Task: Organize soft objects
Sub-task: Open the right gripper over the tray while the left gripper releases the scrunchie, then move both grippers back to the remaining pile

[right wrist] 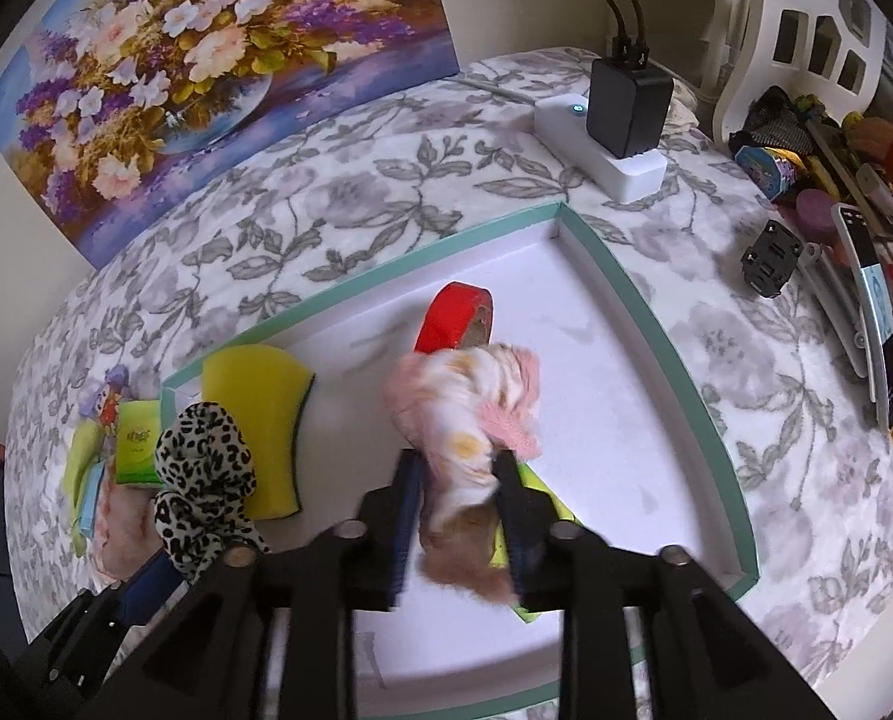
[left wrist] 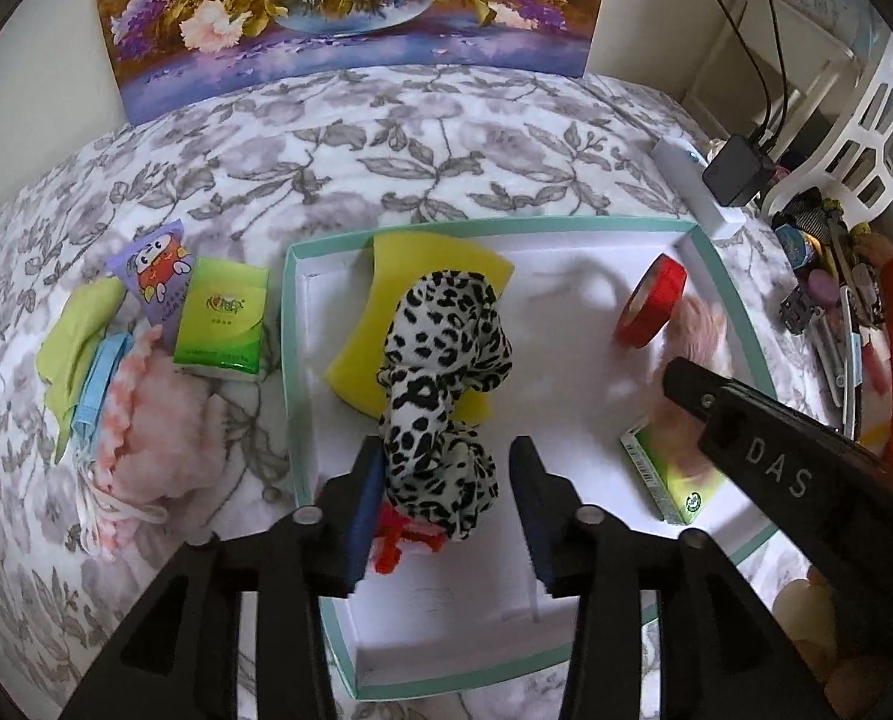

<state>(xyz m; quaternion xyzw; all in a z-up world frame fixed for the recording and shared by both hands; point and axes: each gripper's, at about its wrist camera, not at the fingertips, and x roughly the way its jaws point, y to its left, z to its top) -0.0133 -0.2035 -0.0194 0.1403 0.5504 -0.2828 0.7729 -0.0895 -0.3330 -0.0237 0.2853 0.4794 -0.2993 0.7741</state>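
A white box with a teal rim (left wrist: 290, 360) (right wrist: 656, 324) lies on the floral bedspread. Inside it are a yellow sponge (left wrist: 356, 360) (right wrist: 254, 414), a red tape roll (left wrist: 650, 306) (right wrist: 455, 318) and a green tissue pack (left wrist: 668, 480). My left gripper (left wrist: 449, 456) is open over the box. A leopard-print cloth (left wrist: 440, 360) (right wrist: 203, 468) stands between its fingers, against the left one and clear of the right one. My right gripper (right wrist: 458, 462) is open, with a blurred pink floral cloth (right wrist: 464, 414) (left wrist: 695, 324) loose between its fingers, above the tissue pack.
Left of the box lie a second green tissue pack (left wrist: 221, 324), a purple packet (left wrist: 155, 276), a pink fluffy item (left wrist: 158, 420), a blue mask (left wrist: 95, 384) and a yellow-green cloth (left wrist: 71, 336). A white power strip (right wrist: 626, 174) with a black charger (right wrist: 626, 102) and a cluttered pile with a phone (right wrist: 872, 300) sit to the right.
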